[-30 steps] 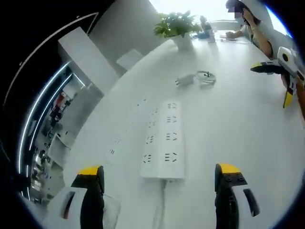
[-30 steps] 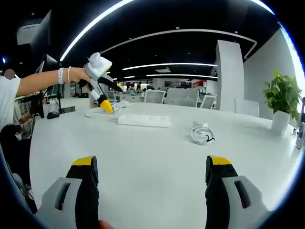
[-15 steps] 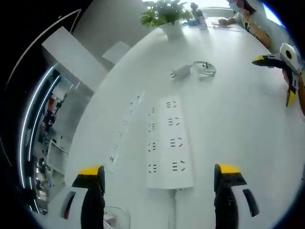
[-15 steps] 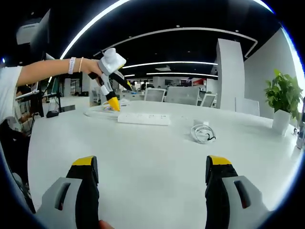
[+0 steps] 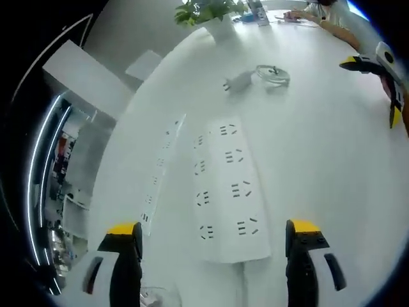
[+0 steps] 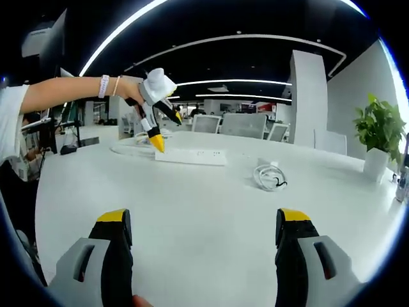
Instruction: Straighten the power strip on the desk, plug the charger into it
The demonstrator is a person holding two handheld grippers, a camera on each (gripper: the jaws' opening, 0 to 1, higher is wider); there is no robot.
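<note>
left gripper (image 5: 214, 256) had dropped closer over the power strip (image 5: 229, 188) (jaws spread to straddle it); right gripper (image 6: 208, 246) hung open, charger (image 6: 267, 174) at 12 o'clock.

In the left gripper view, the power strip (image 5: 228, 188) lies flat on the desk (image 5: 319, 147) between the left gripper's (image 5: 214, 240) spread jaws. Beyond its far end lies the charger (image 5: 238, 81), its coiled cable (image 5: 271, 75) just beside it. A potted plant (image 5: 211, 16) stands farther back.
</note>
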